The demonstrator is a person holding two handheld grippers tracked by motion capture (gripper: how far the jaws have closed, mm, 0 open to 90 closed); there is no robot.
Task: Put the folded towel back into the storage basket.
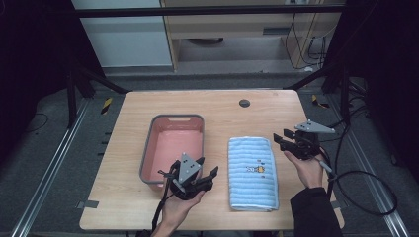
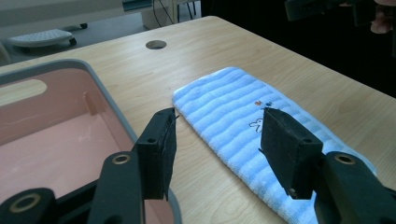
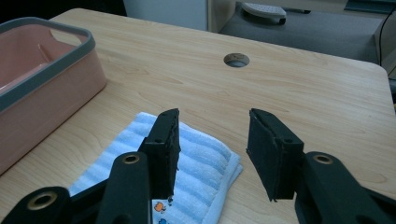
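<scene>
The left claw [image 1: 206, 169] is hovering with its jaws standing apart and gripping nothing, just off the near right corner of the pink bin [image 1: 148, 148] and pointing toward the folded blue towel [image 1: 252, 173]. The right claw [image 1: 280, 139] is likewise spread wide and empty, hanging just beside the towel's far right corner. The towel itself is lying flat on the desk [image 1: 222, 106], to the right of the bin and apart from it, with its long edges running away from the person.

Judging by this, both claws are lining up to take the towel, probably to lift it toward the bin. To do it well, each claw should be coming down with one jaw sliding under the stacked layers and the other over them, biting all the folds at once so that the bundle is not opening in the air. Taking two corners of the same short end, or two well-spaced points along one edge, would be keeping the cloth from sagging.

The left gripper view is showing the little embroidered figure [image 2: 255, 124] on the towel lying between its jaws' line of sight, and the bin wall right beside its left jaw. The right gripper view is showing the layered fold at the towel's far corner [image 3: 231, 165], with the thickness of the stack plain. The high view is giving the overall spacing of both hands, bin and towel.
</scene>
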